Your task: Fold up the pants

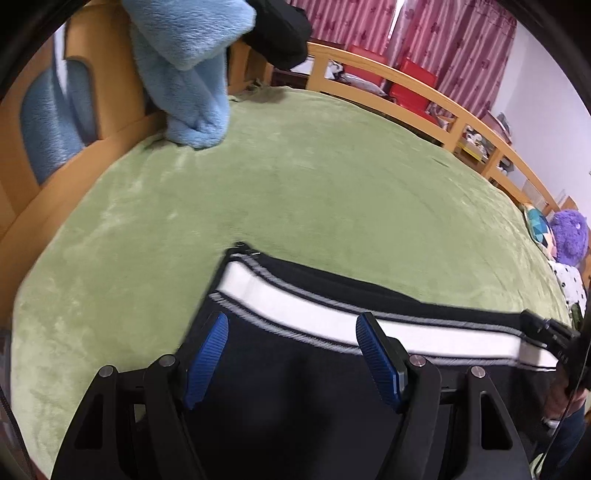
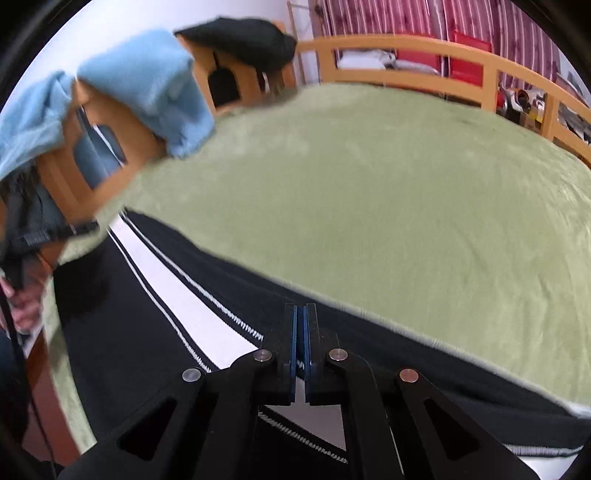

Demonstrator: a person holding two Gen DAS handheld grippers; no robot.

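Black pants (image 1: 295,373) with a white side stripe (image 1: 317,306) lie on a green bed cover (image 1: 295,184). My left gripper (image 1: 293,328) is open, its blue-padded fingers (image 1: 207,362) spread over the black fabric near the stripe's end. In the right wrist view the pants (image 2: 122,295) stretch from the left to the lower right. My right gripper (image 2: 300,314) is shut, pads together over the pants edge; whether cloth is pinched between them is hidden. The right gripper also shows in the left wrist view (image 1: 546,328) at the stripe's far end.
A light blue fleece (image 1: 184,66) and a black garment (image 1: 280,33) hang over the wooden bed frame (image 1: 406,81). Plush toys (image 1: 565,236) sit at the bed's right edge. Red curtains (image 1: 443,37) and red boxes stand behind the rail.
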